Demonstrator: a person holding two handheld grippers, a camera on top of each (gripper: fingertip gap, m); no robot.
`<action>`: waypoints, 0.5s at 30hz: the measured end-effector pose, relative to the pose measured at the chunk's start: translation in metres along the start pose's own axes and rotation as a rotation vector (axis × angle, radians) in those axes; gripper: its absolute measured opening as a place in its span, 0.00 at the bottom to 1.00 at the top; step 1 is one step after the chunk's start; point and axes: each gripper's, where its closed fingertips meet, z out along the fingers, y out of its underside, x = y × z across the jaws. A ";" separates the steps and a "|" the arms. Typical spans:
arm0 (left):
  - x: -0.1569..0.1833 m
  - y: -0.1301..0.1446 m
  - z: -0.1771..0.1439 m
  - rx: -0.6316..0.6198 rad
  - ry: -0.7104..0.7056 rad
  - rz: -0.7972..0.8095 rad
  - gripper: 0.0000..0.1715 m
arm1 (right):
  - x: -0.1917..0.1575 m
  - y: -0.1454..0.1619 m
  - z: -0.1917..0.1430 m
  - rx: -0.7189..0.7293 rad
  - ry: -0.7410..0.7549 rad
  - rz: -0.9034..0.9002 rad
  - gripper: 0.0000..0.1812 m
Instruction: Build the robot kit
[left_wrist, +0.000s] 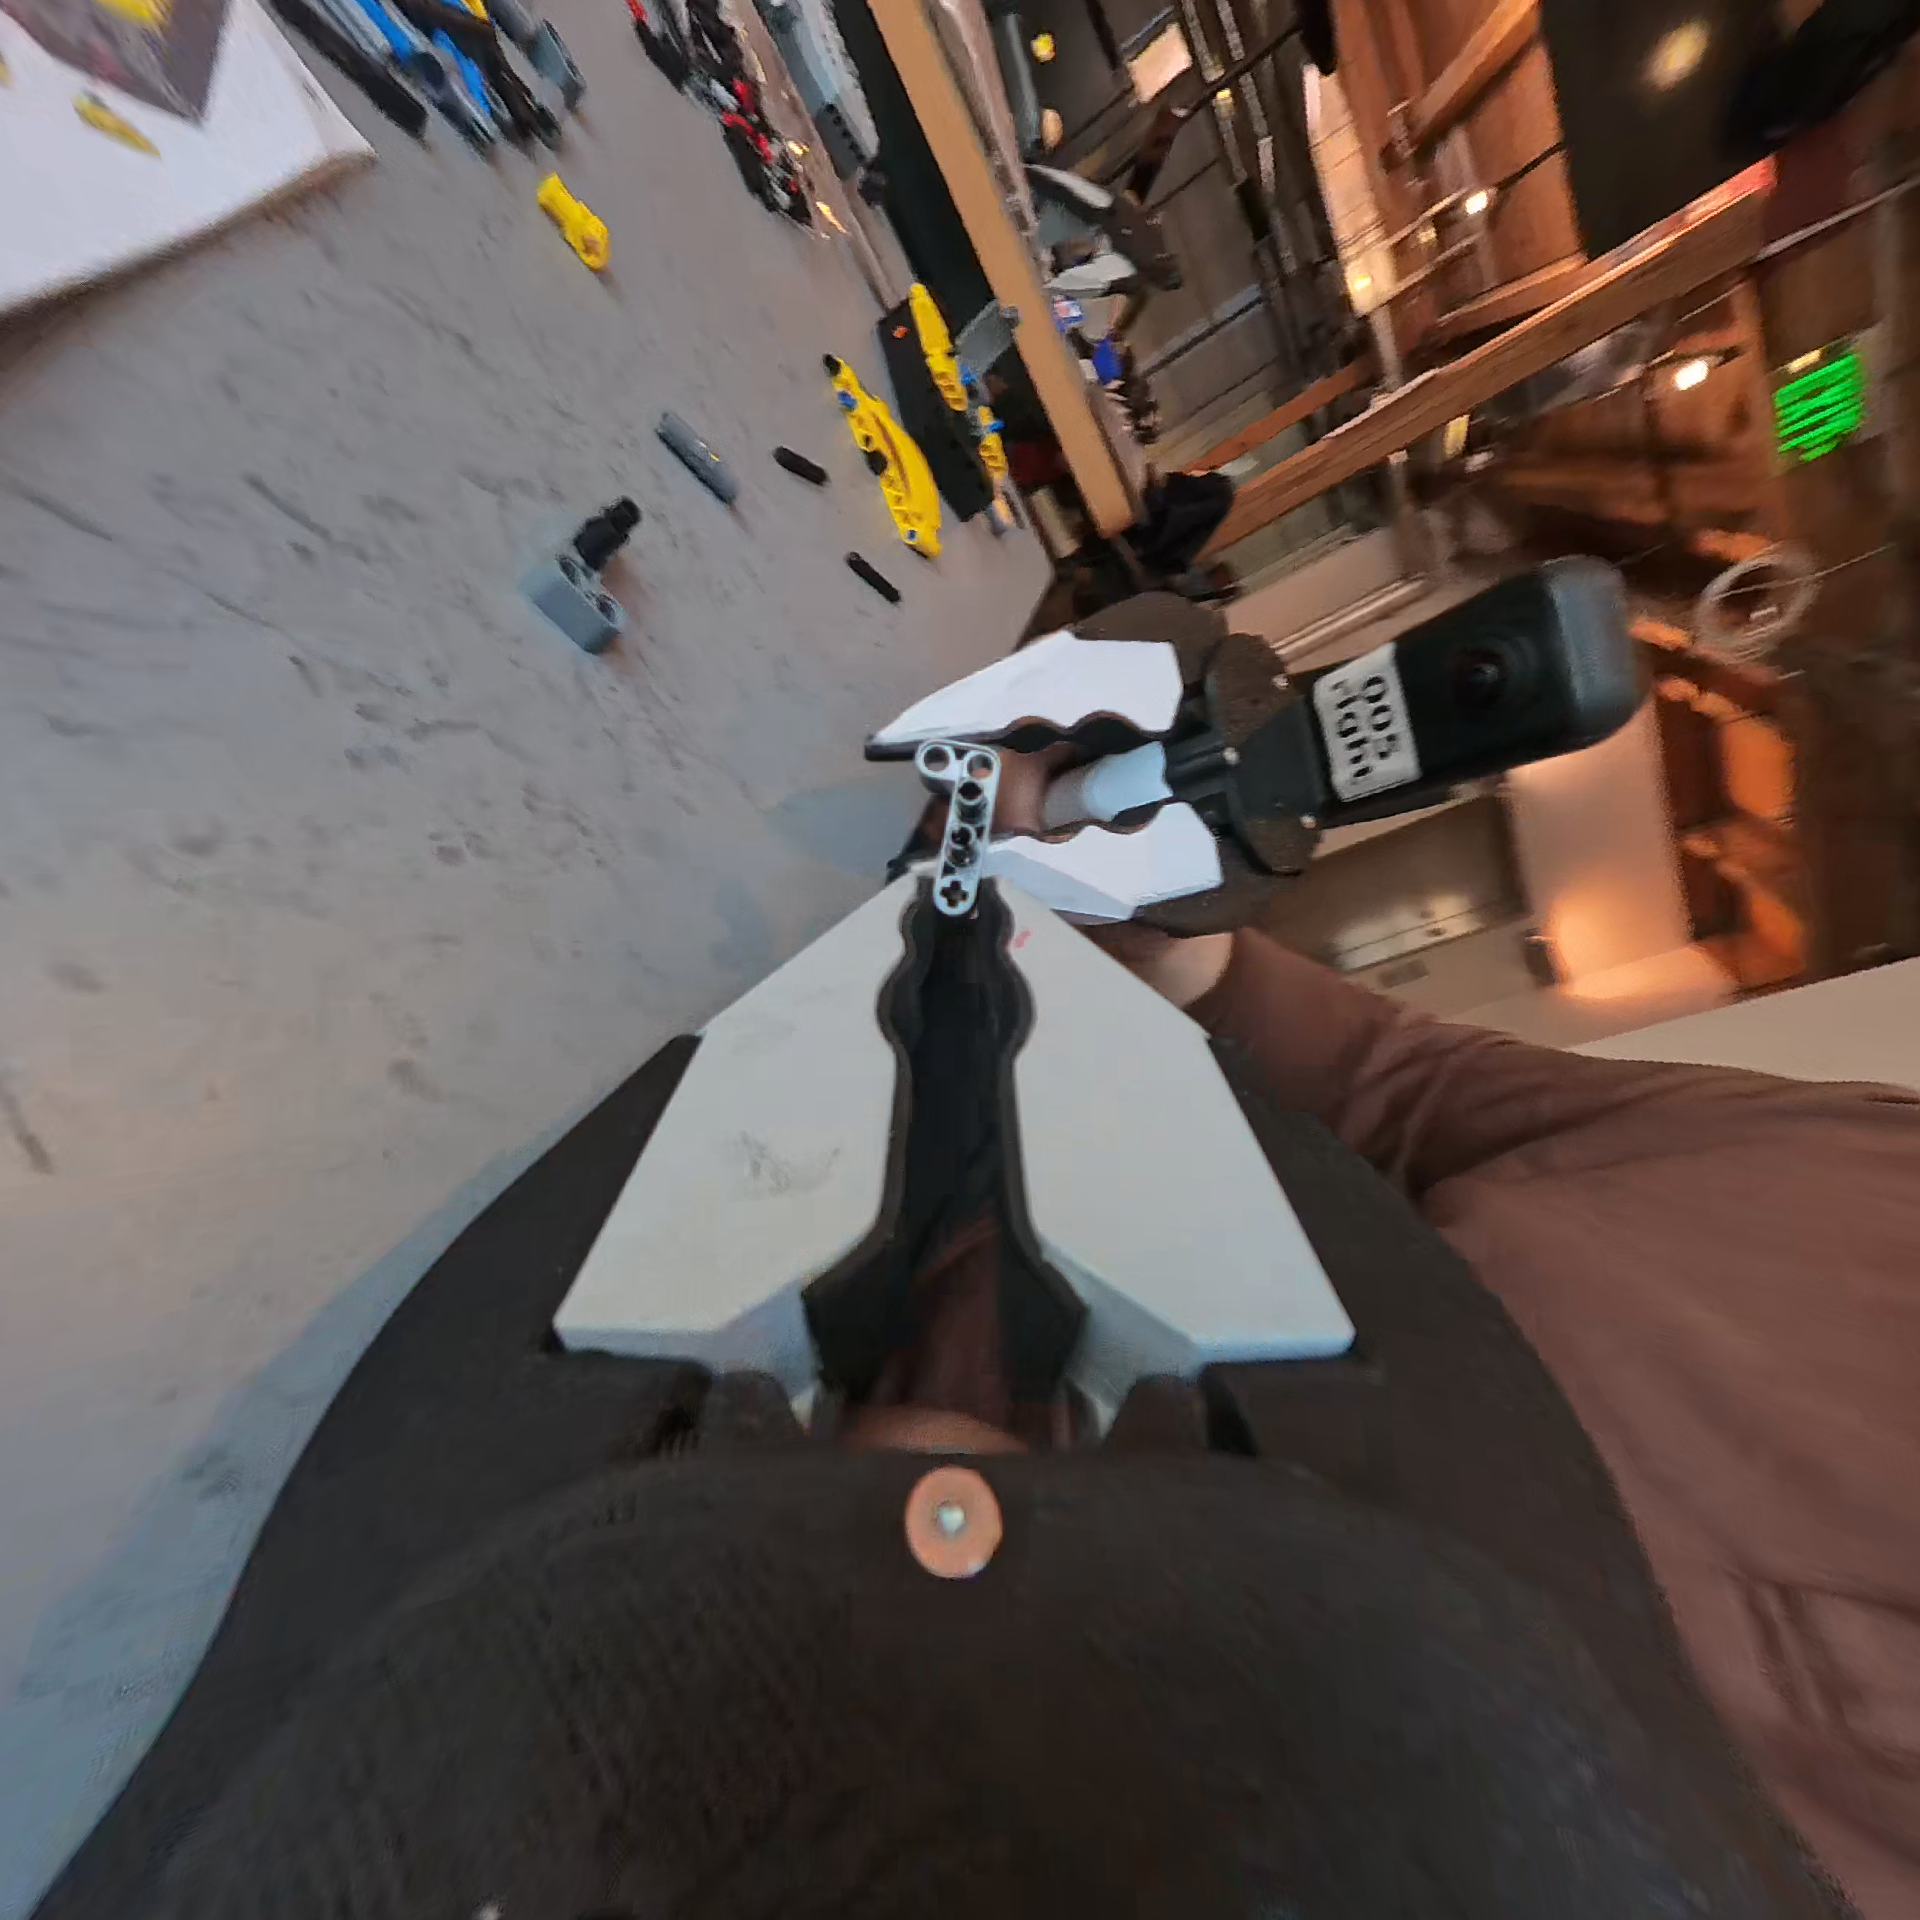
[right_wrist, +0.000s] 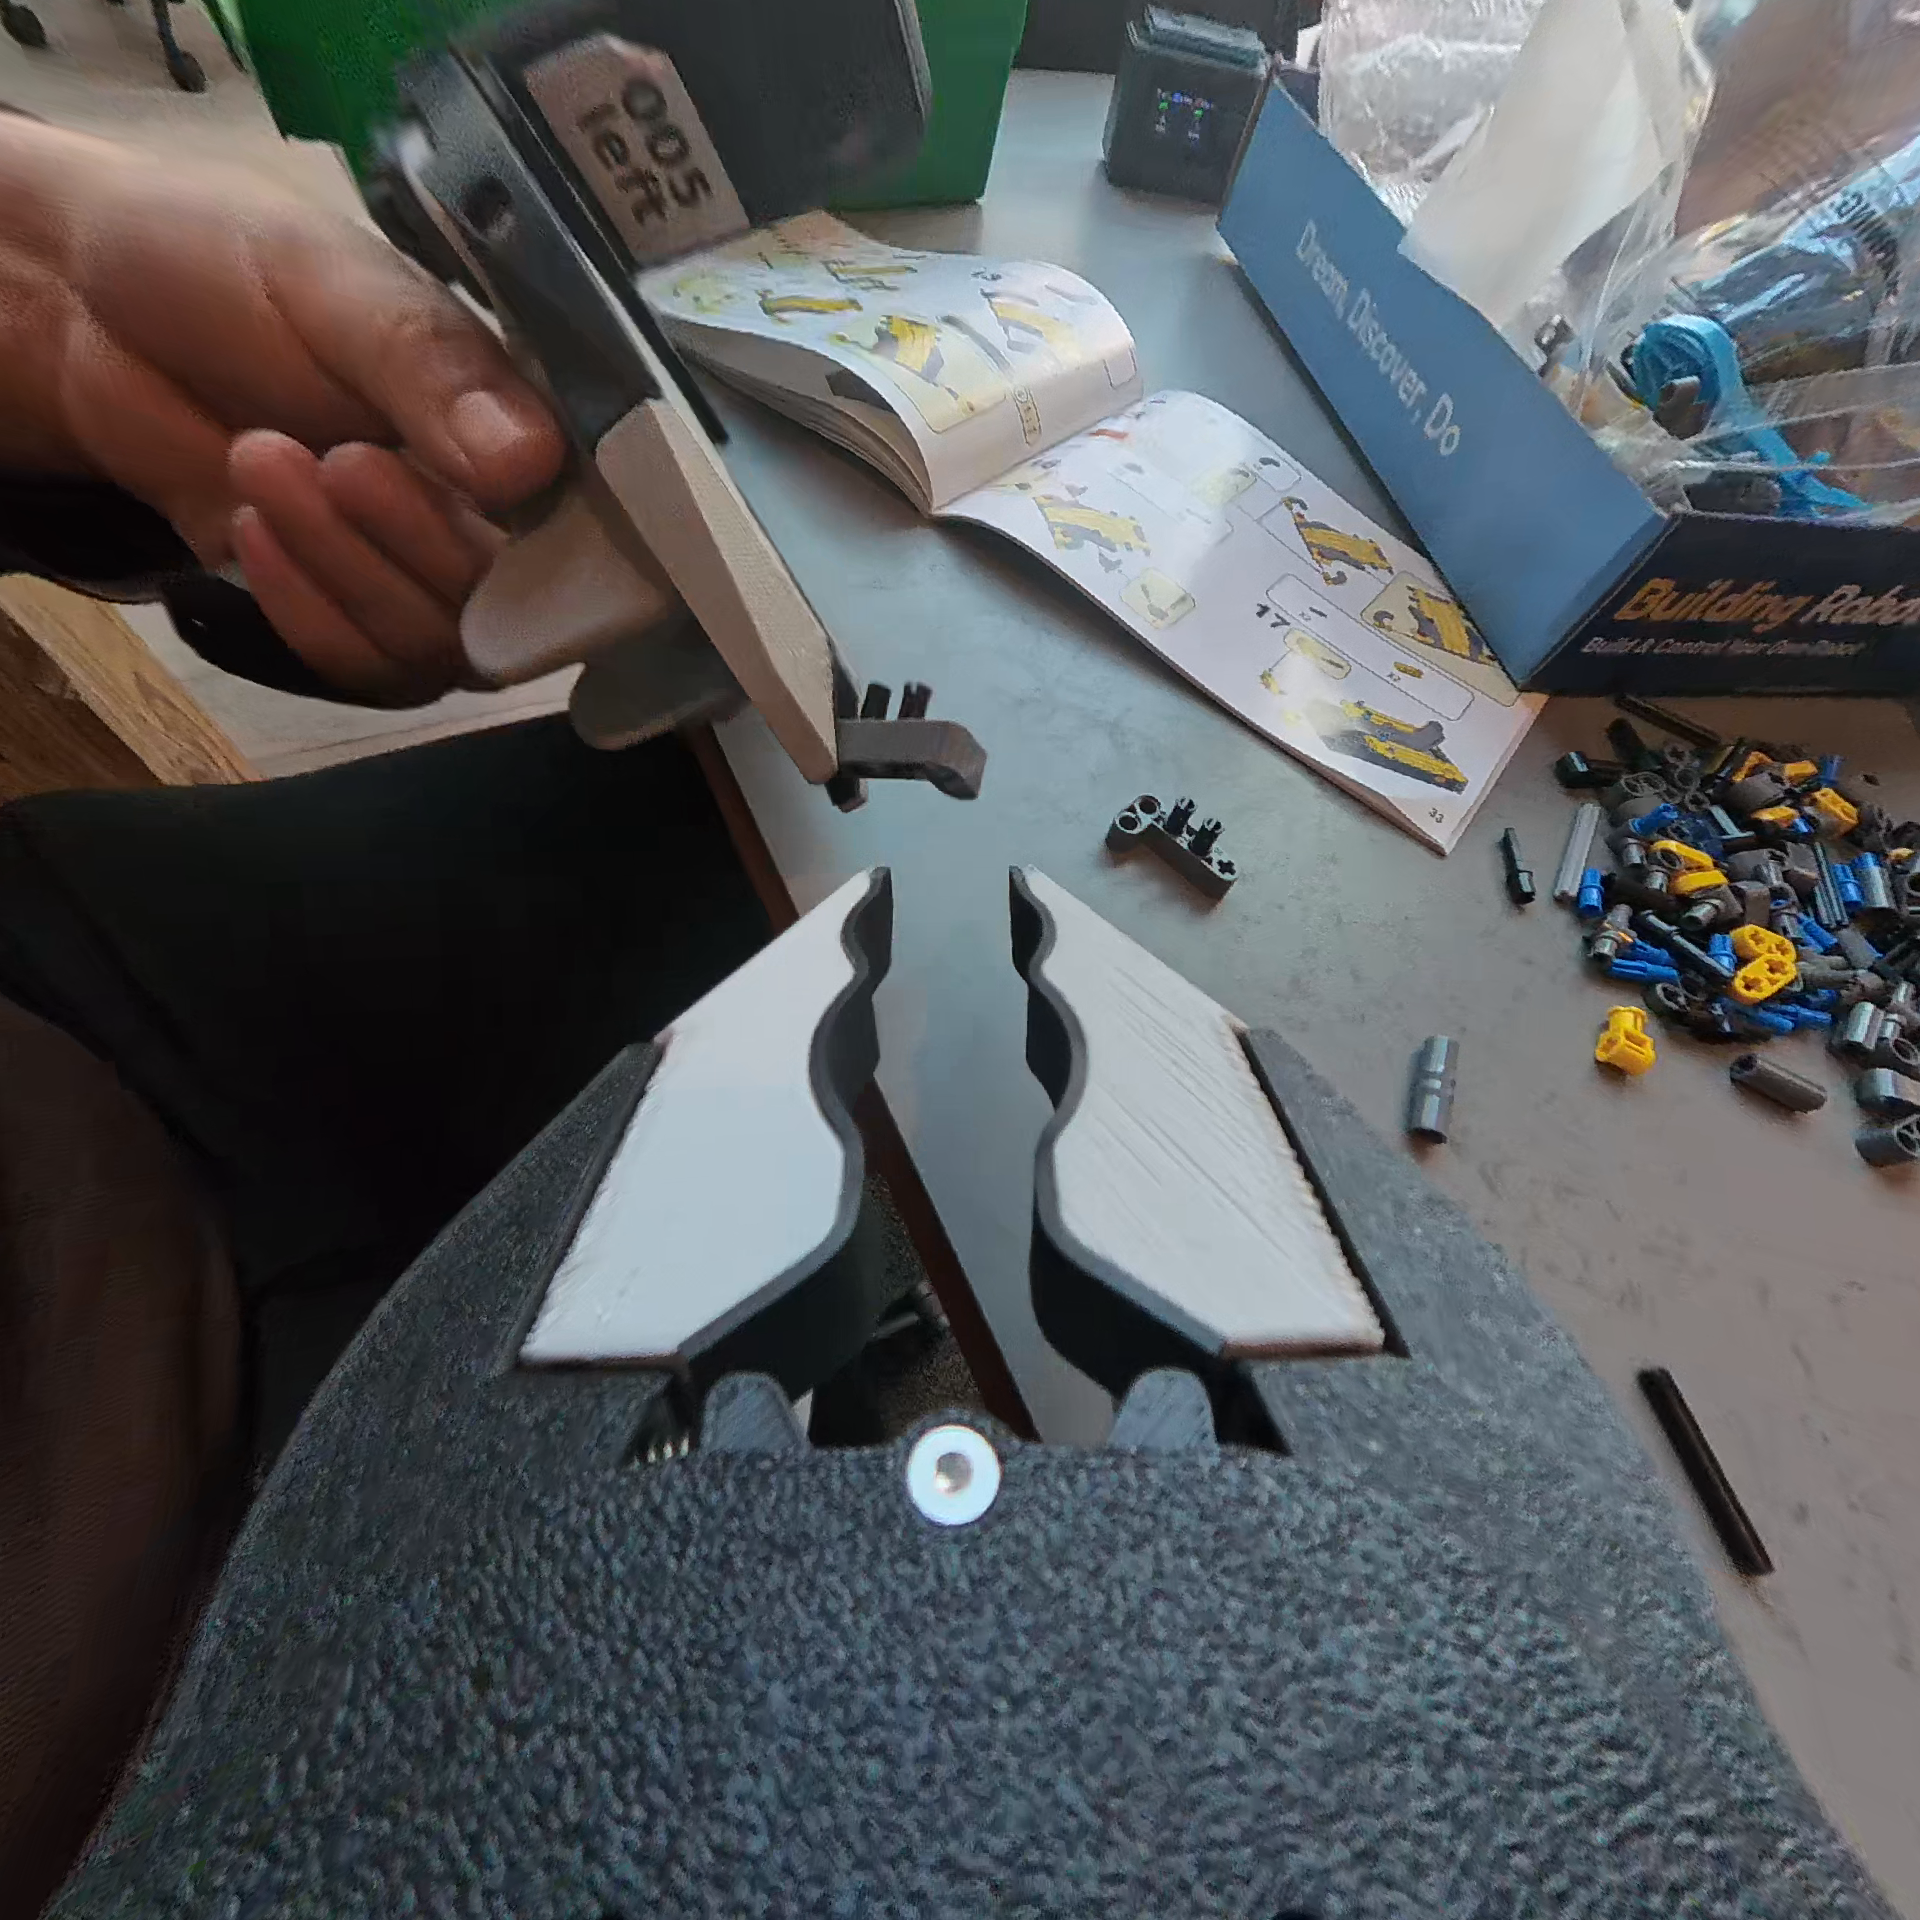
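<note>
While a small grey L-shaped beam with black pins in its holes is pinched at the very tip of the left gripper, it is held clear of the desk, off the desk's near edge and just in front of the right gripper. The right gripper's jaws are spread and nothing is held between them. A second, darker L-shaped beam carrying pins is left lying on the desk near that same edge, beside the open instruction booklet. Farther along the desk a heap of loose parts is seen unsorted below the blue box, and a yellow and black assembly lies toward the far edge; so some building appears done and much remains loose.

The left wrist view is tilted and smeared, so the far parts are hard to tell apart. How many pins sit in the held beam is perhaps three, but cannot be fixed. The box is cut off at the frame edge, and its bagged contents are obscured by glare.
</note>
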 end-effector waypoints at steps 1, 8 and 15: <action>0.002 0.001 0.001 -0.003 0.034 -0.045 0.03 | -0.002 -0.005 -0.002 0.025 -0.015 -0.001 0.13; 0.012 0.003 0.004 0.006 0.156 -0.194 0.02 | -0.010 -0.017 -0.009 0.043 0.020 -0.142 0.19; 0.022 0.001 0.005 0.040 0.246 -0.287 0.03 | -0.011 -0.027 -0.007 0.091 0.061 -0.090 0.20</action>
